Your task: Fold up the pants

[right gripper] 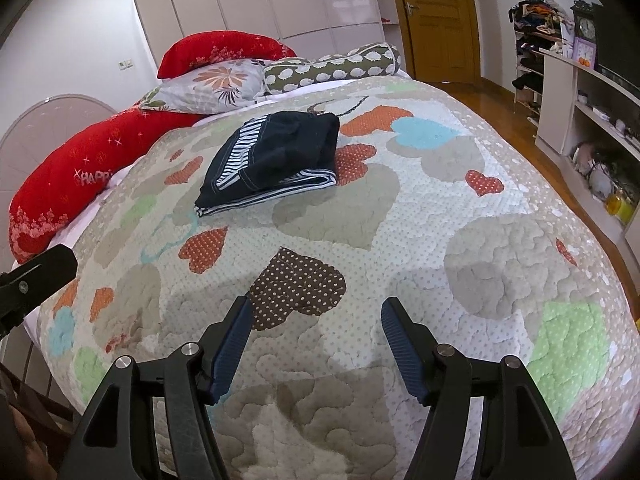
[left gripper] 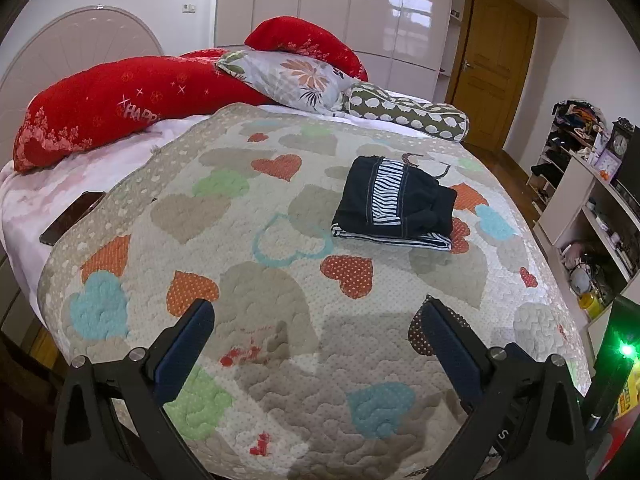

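The dark pants (left gripper: 394,204) with a black-and-white striped panel lie folded into a compact square on the heart-patterned quilt (left gripper: 256,208), right of centre in the left wrist view. They also show in the right wrist view (right gripper: 272,164), ahead and left. My left gripper (left gripper: 316,316) is open and empty, held above the quilt well short of the pants. My right gripper (right gripper: 316,316) is open and empty too, above a brown dotted heart patch, apart from the pants. Part of the left gripper (right gripper: 36,276) shows at the left edge of the right wrist view.
Red pillows (left gripper: 100,108), a floral pillow (left gripper: 288,76) and a dotted bolster (left gripper: 408,116) lie at the head of the bed. A dark phone (left gripper: 72,218) lies on the sheet at left. Shelves (left gripper: 592,216) stand at right. A wooden door (left gripper: 496,68) is behind.
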A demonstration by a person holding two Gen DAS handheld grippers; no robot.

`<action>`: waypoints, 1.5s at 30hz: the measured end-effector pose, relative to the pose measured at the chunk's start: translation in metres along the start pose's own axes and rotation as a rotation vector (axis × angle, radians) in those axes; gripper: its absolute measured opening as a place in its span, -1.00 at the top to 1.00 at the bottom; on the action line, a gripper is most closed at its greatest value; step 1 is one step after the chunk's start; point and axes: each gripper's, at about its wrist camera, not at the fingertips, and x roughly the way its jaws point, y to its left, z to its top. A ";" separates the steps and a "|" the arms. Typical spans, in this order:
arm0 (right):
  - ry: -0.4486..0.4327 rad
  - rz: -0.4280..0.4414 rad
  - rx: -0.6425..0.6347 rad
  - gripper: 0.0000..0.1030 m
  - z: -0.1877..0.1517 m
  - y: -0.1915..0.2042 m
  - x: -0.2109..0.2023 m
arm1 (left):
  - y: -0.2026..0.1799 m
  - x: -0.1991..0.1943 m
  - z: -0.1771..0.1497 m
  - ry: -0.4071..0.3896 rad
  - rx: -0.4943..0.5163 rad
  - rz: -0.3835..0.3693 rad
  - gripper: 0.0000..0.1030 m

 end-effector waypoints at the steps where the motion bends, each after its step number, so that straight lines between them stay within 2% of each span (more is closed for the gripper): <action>1: 0.002 0.000 -0.002 -0.38 0.000 0.000 0.001 | 0.000 0.000 0.000 0.000 -0.001 0.000 -0.99; 11: 0.009 0.001 -0.020 -0.39 -0.001 0.003 0.002 | 0.001 0.000 0.000 -0.007 -0.003 0.000 -0.99; 14: 0.008 -0.001 -0.021 -0.39 -0.001 0.003 0.002 | 0.002 -0.004 -0.001 -0.036 -0.005 0.012 -0.99; 16: 0.006 -0.002 -0.021 -0.39 -0.001 0.004 0.002 | 0.002 -0.010 0.000 -0.086 0.002 0.040 -0.99; 19: 0.006 -0.003 -0.022 -0.39 -0.001 0.004 0.001 | 0.002 -0.030 0.001 -0.213 0.014 0.100 -0.99; 23: 0.003 -0.003 -0.027 -0.39 0.000 0.005 0.000 | 0.004 -0.063 0.006 -0.387 0.006 0.137 -1.00; 25: -0.004 -0.005 -0.035 -0.39 0.000 0.006 -0.002 | 0.005 -0.074 0.010 -0.419 0.009 0.164 -1.00; 26: -0.008 -0.005 -0.039 -0.39 0.000 0.007 -0.004 | 0.006 -0.077 0.012 -0.419 0.008 0.171 -1.00; 29: -0.022 -0.006 -0.046 -0.39 0.003 0.009 -0.008 | 0.011 -0.079 0.016 -0.410 0.009 0.110 -1.00; 32: -0.030 -0.009 -0.054 -0.39 0.004 0.011 -0.010 | 0.015 -0.071 0.017 -0.365 -0.006 0.055 -1.00; 38: -0.030 -0.010 -0.086 -0.39 0.003 0.016 -0.010 | 0.011 -0.030 0.015 -0.167 0.042 0.078 -1.00; 41: -0.024 -0.012 -0.092 -0.39 0.002 0.018 -0.008 | 0.010 -0.020 0.009 -0.109 0.045 0.059 -1.00; 45: -0.018 -0.016 -0.093 -0.39 0.002 0.016 -0.007 | 0.007 -0.015 0.004 -0.080 0.052 0.053 -1.00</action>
